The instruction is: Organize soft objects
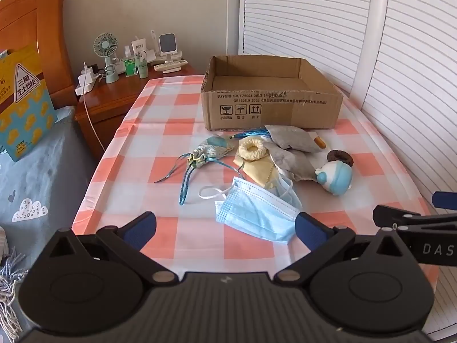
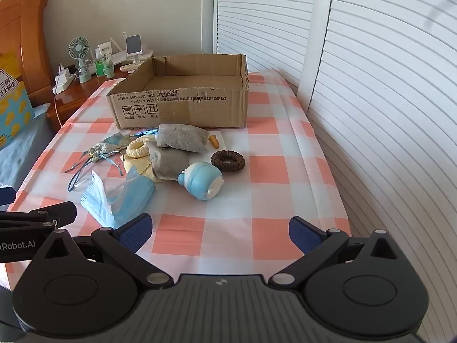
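Observation:
A pile of soft things lies on the checked tablecloth in front of an empty cardboard box (image 1: 271,105) (image 2: 182,105): a blue face mask (image 1: 257,214) (image 2: 120,197), a drawstring pouch (image 1: 208,153) (image 2: 110,145), a cream scrunchie (image 1: 252,148) (image 2: 138,146), a yellow cloth (image 1: 260,168), grey sachets (image 1: 291,140) (image 2: 180,137), a brown scrunchie (image 1: 340,155) (image 2: 228,160) and a blue and white toy (image 1: 334,177) (image 2: 201,181). My left gripper (image 1: 225,228) is open and empty just short of the mask. My right gripper (image 2: 221,231) is open and empty over bare cloth.
A wooden nightstand (image 1: 114,97) with a small fan (image 1: 107,47), bottles and chargers stands at the back left. A bed with blue bedding (image 1: 37,177) is on the left. White slatted doors (image 2: 385,114) run along the table's right side.

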Demonstrator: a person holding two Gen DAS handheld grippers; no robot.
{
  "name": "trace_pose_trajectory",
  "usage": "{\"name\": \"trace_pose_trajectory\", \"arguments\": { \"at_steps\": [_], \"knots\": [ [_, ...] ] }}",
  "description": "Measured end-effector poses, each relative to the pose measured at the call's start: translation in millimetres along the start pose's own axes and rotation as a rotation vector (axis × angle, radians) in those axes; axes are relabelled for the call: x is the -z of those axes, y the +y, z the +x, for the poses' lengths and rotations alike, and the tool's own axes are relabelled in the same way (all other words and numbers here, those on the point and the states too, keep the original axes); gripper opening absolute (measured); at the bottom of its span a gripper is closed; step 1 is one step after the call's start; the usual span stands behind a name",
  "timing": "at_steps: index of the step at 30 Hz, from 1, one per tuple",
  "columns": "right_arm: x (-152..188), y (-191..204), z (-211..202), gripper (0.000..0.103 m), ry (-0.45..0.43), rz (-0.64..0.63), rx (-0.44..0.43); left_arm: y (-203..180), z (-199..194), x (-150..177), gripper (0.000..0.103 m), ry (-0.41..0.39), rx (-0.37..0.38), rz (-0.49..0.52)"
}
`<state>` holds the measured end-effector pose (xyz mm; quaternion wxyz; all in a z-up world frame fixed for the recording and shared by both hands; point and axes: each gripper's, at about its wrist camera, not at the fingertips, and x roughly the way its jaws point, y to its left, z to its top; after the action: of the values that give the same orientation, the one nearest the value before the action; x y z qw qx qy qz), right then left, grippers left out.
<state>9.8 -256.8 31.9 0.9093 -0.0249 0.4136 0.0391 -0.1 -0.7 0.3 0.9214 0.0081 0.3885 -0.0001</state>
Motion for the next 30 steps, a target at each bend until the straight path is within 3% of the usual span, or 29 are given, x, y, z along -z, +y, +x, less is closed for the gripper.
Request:
{"name": "trace_pose_trajectory", "arguments": {
  "at_steps": [11,13,30],
  "knots": [
    [0,-1,-1,0.103,-0.012,0.000,-0.002,-17,-3,4,0.103,-0.025,0.007,0.021],
    [0,-1,-1,0.103,-0.011,0.001,-0.001,0,-3,1,0.103,-0.011,0.023,-0.003],
    [0,0,-1,0.103,-0.011,0.001,0.000,-2,-3,1,0.103,-0.011,0.025,-0.002]
  ]
}}
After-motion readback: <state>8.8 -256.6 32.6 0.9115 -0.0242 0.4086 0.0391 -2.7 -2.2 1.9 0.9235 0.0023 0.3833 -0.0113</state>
